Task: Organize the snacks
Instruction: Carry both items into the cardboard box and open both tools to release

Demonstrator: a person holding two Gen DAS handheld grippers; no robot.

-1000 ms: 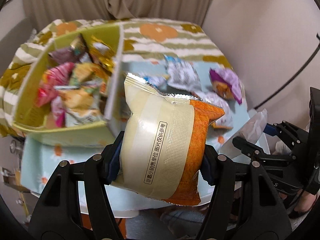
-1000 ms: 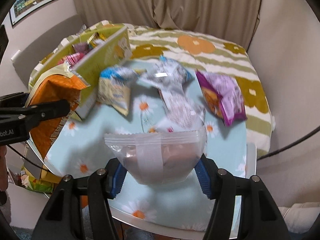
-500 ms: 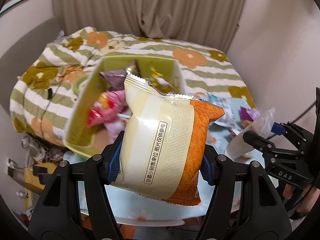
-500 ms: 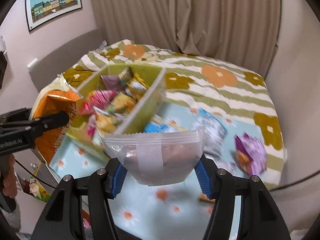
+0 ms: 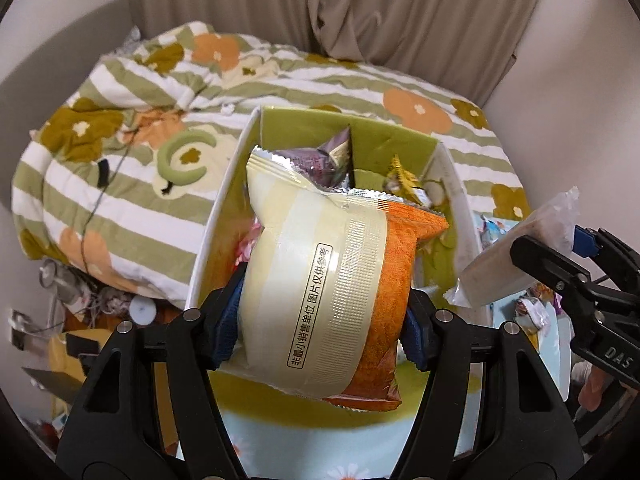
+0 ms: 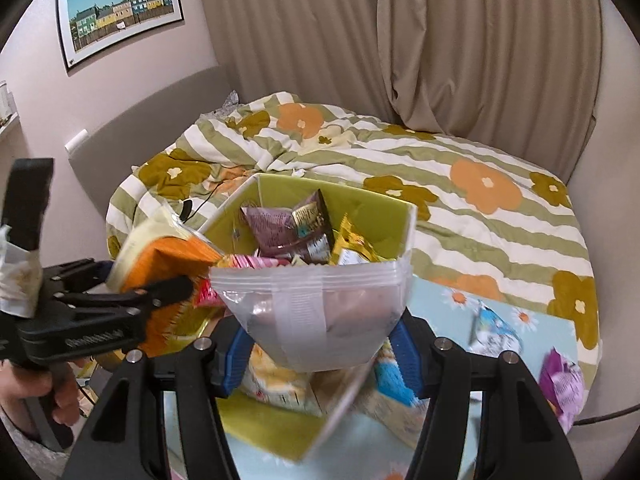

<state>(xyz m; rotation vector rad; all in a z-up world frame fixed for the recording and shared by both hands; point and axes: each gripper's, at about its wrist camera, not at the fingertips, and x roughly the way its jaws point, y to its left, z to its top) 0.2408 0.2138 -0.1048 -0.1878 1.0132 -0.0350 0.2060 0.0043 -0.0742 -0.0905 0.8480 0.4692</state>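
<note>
My left gripper (image 5: 320, 328) is shut on an orange and cream snack packet (image 5: 328, 280) and holds it over the green storage box (image 5: 384, 140), which holds several snacks. It shows at the left of the right wrist view (image 6: 160, 288). My right gripper (image 6: 316, 344) is shut on a clear plastic snack packet (image 6: 312, 312), held above the box's near right side (image 6: 406, 216). That packet shows at the right of the left wrist view (image 5: 516, 256).
Loose snack packets lie on the light blue daisy tablecloth (image 6: 532, 328), among them a blue one (image 6: 492, 328) and a purple one (image 6: 564, 388). A striped flowered quilt (image 6: 440, 168) covers the bed behind. Clutter lies on the floor at the left (image 5: 72, 320).
Both grippers have moved left over the green box with their packets still held. The box now fills the middle of both views; the loose packets have slid to the right.
</note>
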